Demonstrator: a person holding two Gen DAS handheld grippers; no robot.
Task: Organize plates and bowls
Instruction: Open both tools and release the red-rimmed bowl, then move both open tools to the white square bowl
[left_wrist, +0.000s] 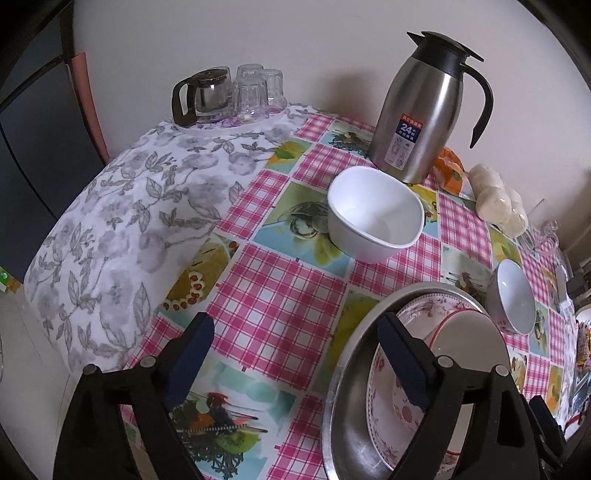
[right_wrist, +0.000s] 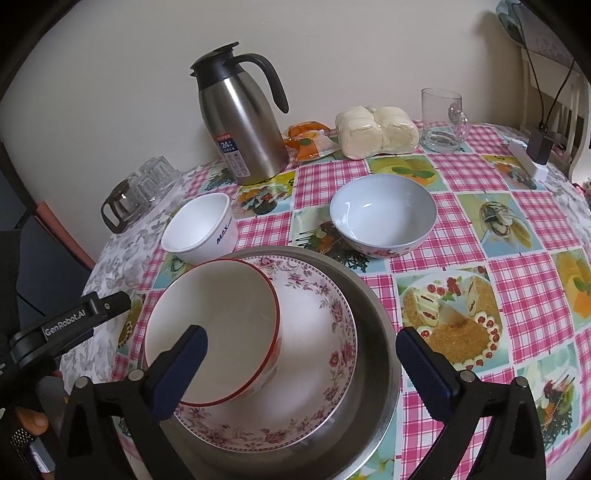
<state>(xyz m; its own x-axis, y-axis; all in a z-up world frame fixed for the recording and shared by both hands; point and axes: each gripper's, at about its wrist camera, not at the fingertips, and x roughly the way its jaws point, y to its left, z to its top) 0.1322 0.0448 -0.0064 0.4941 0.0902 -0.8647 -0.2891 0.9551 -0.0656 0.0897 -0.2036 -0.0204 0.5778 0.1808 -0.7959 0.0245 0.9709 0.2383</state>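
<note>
A steel basin stands at the near edge of the table. In it lies a floral plate with a red-rimmed white bowl tilted on top. My right gripper hangs open over them; its left finger is in front of the red-rimmed bowl and its pads touch nothing. My left gripper is open too, straddling the basin's left rim, with its right finger over the plate. A white squarish bowl and a pale blue bowl sit on the cloth beyond.
A steel jug stands at the back by the wall. Left of it is a tray with a glass teapot and tumblers. A bag of buns, an orange packet and a glass mug sit at the back right.
</note>
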